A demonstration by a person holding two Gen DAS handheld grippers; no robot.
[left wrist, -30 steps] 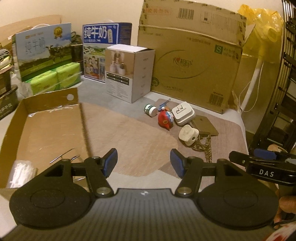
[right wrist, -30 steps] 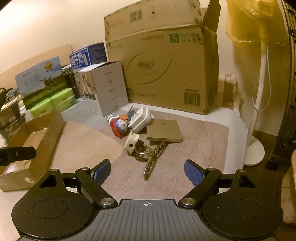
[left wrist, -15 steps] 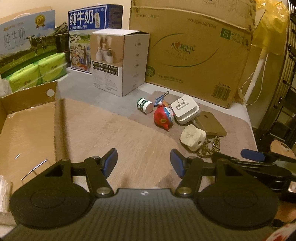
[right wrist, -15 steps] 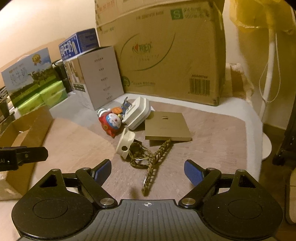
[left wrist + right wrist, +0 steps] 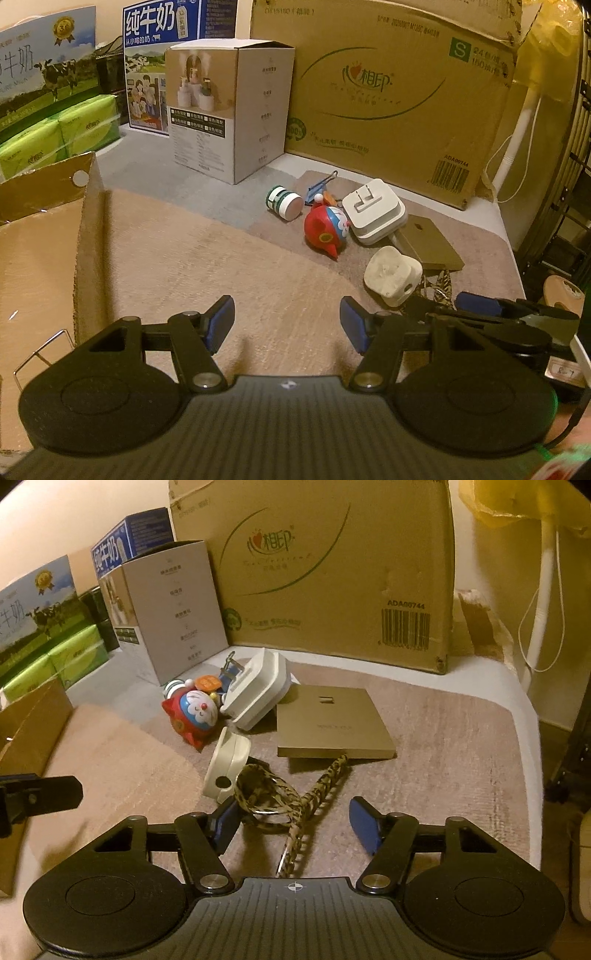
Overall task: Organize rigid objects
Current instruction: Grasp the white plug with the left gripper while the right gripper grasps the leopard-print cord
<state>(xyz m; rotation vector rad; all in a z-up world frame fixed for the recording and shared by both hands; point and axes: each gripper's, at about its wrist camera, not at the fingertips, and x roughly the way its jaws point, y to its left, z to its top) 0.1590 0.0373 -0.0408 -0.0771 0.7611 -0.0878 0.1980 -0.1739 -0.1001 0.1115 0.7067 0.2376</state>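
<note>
Right wrist view has the leopard-print strap (image 5: 295,805) lying between the blue pads of the right tool (image 5: 295,823), whose jaws are closing with the strap in the gap but not yet pinched. The strap's loops touch a cream plastic piece (image 5: 227,766) at about ten o'clock from the tool. Beyond it, at eleven o'clock, lies a red and blue cartoon figure (image 5: 194,716), tipped on its side, against a white plug adapter (image 5: 256,688). A flat tan box (image 5: 332,727) lies at one o'clock, its near edge over the strap's end. All of this sits on a brownish mat (image 5: 443,746) covering the tabletop.

From the left wrist view, the left tool (image 5: 287,328) hangs over bare mat with its pads spread and nothing between them. The same cluster lies at one to two o'clock from it, along with a small green and white jar (image 5: 282,201) on its side and a blue binder clip (image 5: 321,186) just behind the figure.

At nine o'clock an open cardboard box (image 5: 90,229) holds a bent wire (image 5: 40,354); what else lies in it I cannot tell. Behind everything, at twelve o'clock, stand a big closed carton (image 5: 399,96), a grey product box (image 5: 231,114), a blue milk carton (image 5: 162,40) and green tissue packs (image 5: 62,133).
</note>
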